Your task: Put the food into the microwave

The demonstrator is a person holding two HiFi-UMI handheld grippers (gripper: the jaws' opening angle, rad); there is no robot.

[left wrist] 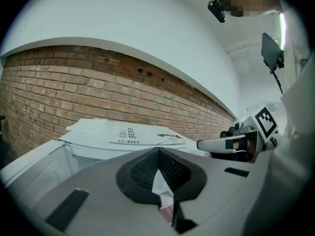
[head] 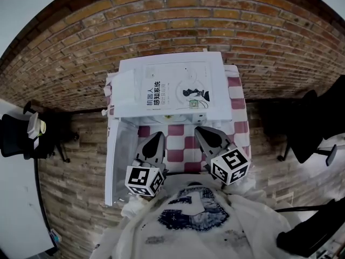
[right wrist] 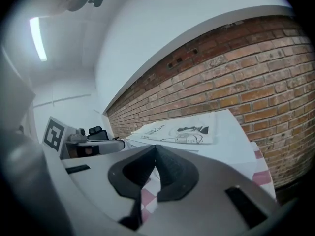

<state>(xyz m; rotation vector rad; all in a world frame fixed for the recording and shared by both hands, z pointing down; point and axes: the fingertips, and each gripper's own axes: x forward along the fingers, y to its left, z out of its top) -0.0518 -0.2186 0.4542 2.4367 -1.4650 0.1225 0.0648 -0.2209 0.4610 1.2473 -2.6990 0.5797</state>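
Observation:
A white microwave (head: 229, 99) stands on a red-and-white checked cloth (head: 175, 144), and its door (head: 121, 161) is swung open to the left. No food shows in any view, and the oven's inside is hidden from above. My left gripper (head: 158, 136) hangs before the opening, shut with nothing in it (left wrist: 158, 151). My right gripper (head: 199, 129) is level beside it, also shut and empty (right wrist: 156, 149). Each gripper view shows the other gripper alongside: the right gripper (left wrist: 216, 144) and the left gripper (right wrist: 98, 146).
A printed booklet (head: 175, 90) lies on the microwave's top (left wrist: 133, 132) (right wrist: 182, 129). A brick wall (head: 178, 20) rises right behind. Black office chairs (head: 310, 128) stand at the right, and a white desk (head: 13, 198) at the left.

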